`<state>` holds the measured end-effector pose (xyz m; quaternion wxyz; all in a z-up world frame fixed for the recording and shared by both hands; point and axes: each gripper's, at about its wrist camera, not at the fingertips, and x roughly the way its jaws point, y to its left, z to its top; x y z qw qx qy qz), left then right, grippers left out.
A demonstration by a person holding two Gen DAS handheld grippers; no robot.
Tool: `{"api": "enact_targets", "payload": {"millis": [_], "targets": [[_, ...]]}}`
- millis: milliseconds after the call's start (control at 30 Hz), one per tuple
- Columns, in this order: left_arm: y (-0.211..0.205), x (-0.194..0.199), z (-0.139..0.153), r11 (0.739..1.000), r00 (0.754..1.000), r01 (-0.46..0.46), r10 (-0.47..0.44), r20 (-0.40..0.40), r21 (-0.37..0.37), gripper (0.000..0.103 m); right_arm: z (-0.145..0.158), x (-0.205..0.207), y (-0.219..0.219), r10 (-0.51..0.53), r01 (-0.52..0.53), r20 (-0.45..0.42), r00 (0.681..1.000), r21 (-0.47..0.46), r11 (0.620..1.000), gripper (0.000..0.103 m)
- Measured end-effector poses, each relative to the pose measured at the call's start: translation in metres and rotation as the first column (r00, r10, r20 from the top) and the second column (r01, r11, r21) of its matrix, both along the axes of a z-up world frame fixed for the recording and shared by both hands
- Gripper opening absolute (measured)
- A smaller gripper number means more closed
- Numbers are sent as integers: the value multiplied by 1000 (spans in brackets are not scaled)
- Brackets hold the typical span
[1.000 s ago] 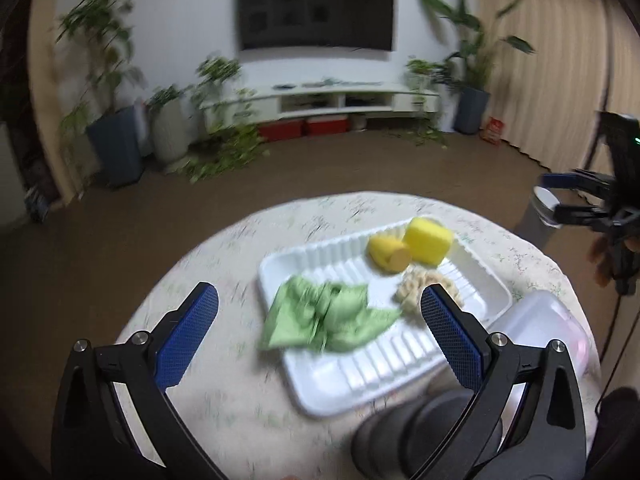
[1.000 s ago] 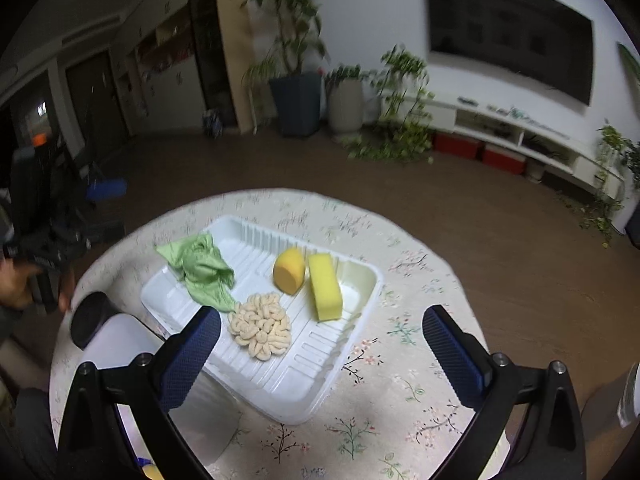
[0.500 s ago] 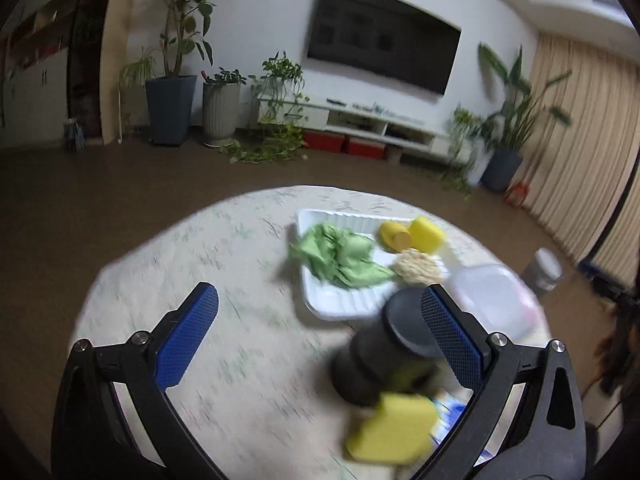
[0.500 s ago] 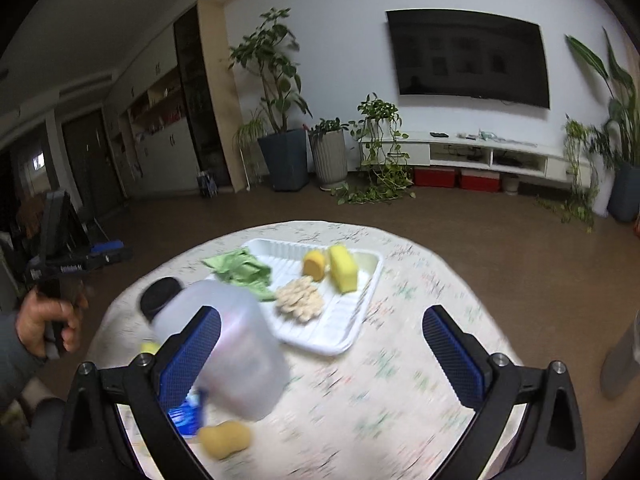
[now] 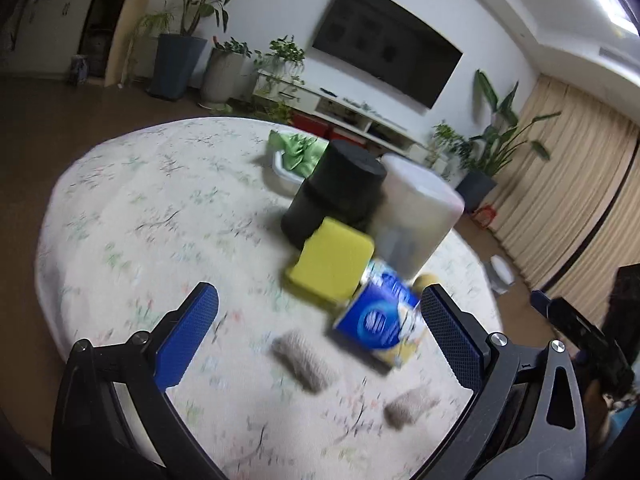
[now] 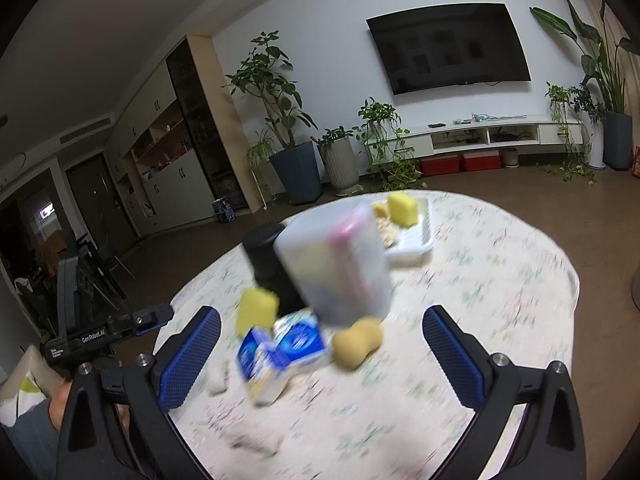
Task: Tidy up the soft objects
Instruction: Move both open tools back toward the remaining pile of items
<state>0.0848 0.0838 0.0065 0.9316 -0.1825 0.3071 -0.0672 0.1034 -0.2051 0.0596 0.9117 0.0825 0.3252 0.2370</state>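
Currently both grippers, left (image 5: 318, 322) and right (image 6: 320, 344), spread wide, empty, above round floral-cloth table (image 5: 160, 208). Yellow rectangular sponge (image 5: 330, 266) leans on blue-white carton (image 5: 378, 318), beside black cylinder (image 5: 334, 192). Risk: blurred approach, crowded cluster; fingers may knock carton or translucent plastic container (image 6: 336, 268).

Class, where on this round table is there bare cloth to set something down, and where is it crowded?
Free: the wide stretch of floral tablecloth left of the black cylinder, and the cloth right of the white ribbed tray. Crowded: around the yellow sponge block, blue packet and translucent plastic container.
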Motion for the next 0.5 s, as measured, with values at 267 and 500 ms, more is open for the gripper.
{"api": "enact_targets", "payload": {"millis": [267,500], "targets": [[-26,-17,-7,992,999,35,-31,-33,122,103,-36,-56,40,27,-32,-52,998,-98,995,103],[-37,-31,-9,986,998,55,-51,-27,157,103,-45,-68,36,-21,13,-71,997,-116,993,103]]}}
